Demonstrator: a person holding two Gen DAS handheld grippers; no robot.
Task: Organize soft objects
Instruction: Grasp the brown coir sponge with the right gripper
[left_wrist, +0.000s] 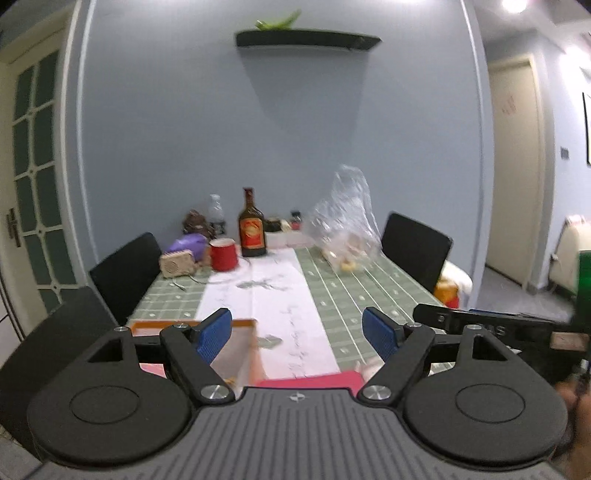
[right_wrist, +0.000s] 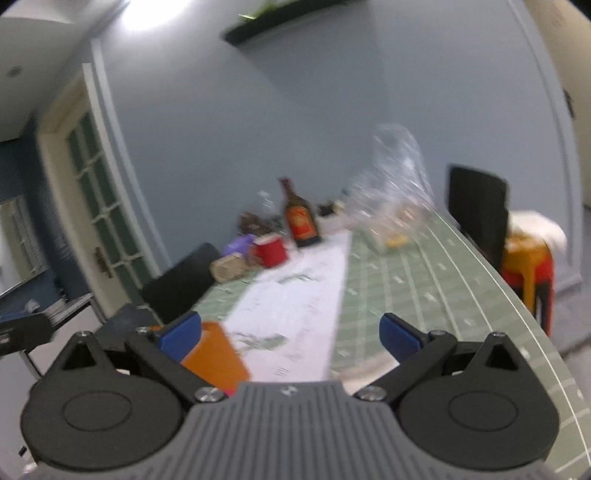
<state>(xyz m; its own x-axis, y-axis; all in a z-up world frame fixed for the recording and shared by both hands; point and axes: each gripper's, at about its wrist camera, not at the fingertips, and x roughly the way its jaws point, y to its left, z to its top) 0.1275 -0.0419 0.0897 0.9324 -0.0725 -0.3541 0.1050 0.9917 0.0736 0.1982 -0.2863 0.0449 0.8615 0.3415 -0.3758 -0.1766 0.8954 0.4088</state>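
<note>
In front of you a long desk (left_wrist: 369, 291) runs toward a grey-blue wall (left_wrist: 258, 129), covered with a green checked cloth and a white paper runner (left_wrist: 273, 295) down the middle. At the far end, in the centre of the left wrist view, stand a brown bottle (left_wrist: 252, 225), a red mug (left_wrist: 223, 254), a small beige box with a round grille (left_wrist: 176, 263) and a purple soft thing (left_wrist: 188, 243) behind it. A clear plastic bag (left_wrist: 347, 225) with pale pieces inside stands to the right of the bottle. Black chairs (left_wrist: 415, 249) are at both sides, and a dark shelf (left_wrist: 306, 38) hangs at the top of the frame. A glazed door (left_wrist: 35, 177) is at the left edge.

Your left tongs (left_wrist: 297, 334) are wide open and hold nothing; the blue pads (left_wrist: 214, 334) hover above an orange-rimmed box (left_wrist: 236, 354) at the lower centre. Just below, a pink soft object (left_wrist: 325, 378) lies at the near edge of the desk, partly hidden by the tool.

Your right tongs (right_wrist: 291, 334) are also wide open and empty. In this blurred view the orange box (right_wrist: 216, 354) is at the lower left, beside the left pad; whether they touch you cannot tell.
</note>
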